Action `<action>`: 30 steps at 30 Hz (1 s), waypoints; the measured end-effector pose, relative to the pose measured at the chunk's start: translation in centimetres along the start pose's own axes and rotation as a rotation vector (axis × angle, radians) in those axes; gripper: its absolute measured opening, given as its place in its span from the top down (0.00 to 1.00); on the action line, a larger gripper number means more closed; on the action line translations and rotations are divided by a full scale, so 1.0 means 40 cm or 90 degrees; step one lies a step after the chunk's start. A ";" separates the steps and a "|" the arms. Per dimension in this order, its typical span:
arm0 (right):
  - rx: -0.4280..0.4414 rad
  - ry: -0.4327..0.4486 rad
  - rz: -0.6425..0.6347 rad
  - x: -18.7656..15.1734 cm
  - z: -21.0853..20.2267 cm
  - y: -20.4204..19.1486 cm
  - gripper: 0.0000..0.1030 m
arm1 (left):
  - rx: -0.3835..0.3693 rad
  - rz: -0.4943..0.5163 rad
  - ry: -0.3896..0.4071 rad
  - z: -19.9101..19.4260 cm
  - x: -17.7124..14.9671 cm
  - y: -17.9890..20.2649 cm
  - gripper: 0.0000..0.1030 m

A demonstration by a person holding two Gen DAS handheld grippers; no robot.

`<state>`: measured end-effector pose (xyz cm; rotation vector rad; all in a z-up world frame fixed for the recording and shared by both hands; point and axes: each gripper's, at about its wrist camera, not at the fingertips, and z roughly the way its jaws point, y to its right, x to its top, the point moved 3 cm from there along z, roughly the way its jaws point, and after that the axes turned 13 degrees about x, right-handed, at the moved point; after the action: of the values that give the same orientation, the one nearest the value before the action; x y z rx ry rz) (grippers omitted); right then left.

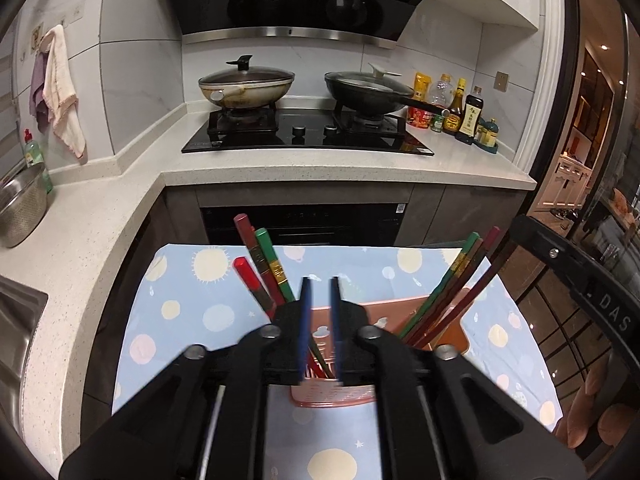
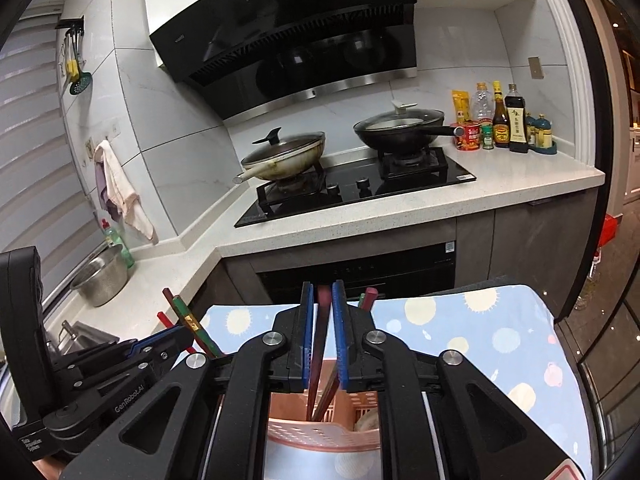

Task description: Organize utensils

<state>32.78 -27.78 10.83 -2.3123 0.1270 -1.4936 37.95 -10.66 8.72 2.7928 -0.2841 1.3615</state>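
A pink perforated utensil holder [image 1: 332, 394] [image 2: 320, 436] stands on a blue patterned cloth [image 1: 200, 308] [image 2: 480, 332]. Red and green chopsticks [image 1: 262, 268] lean out of its left side, and another bunch [image 1: 452, 292] leans out on the right. My left gripper [image 1: 320, 284] hangs over the holder, jaws a little apart; chopstick shafts show low in the gap without touching the pads. My right gripper [image 2: 322, 286] is above the holder too, with dark red chopsticks [image 2: 320, 344] standing loosely between its narrowly parted blue pads, their lower ends in the holder.
Beyond the cloth-covered table is a white counter [image 1: 360, 164] with a black hob [image 1: 308, 136], two lidded pans and sauce bottles [image 1: 460, 108]. A steel colander [image 1: 20, 208] and a sink lie to the left. Towels hang on the wall.
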 end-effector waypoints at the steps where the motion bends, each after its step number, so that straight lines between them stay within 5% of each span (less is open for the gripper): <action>1: -0.001 0.001 0.001 0.001 -0.006 -0.001 0.87 | 0.007 -0.007 0.003 -0.005 -0.003 -0.006 0.72; 3: -0.001 0.001 0.000 -0.001 -0.019 -0.003 0.76 | 0.017 -0.016 0.012 -0.018 -0.006 -0.016 0.55; 19: -0.025 -0.080 -0.018 -0.145 -0.134 -0.054 0.67 | 0.037 -0.027 0.008 -0.141 -0.104 -0.049 0.47; 30: -0.049 -0.125 -0.004 -0.296 -0.238 -0.102 0.45 | 0.083 -0.036 0.000 -0.235 -0.235 -0.060 0.26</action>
<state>18.64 -23.26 5.59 -2.5077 0.1252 -1.2772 25.37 -5.93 7.32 2.8808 -0.1194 1.4169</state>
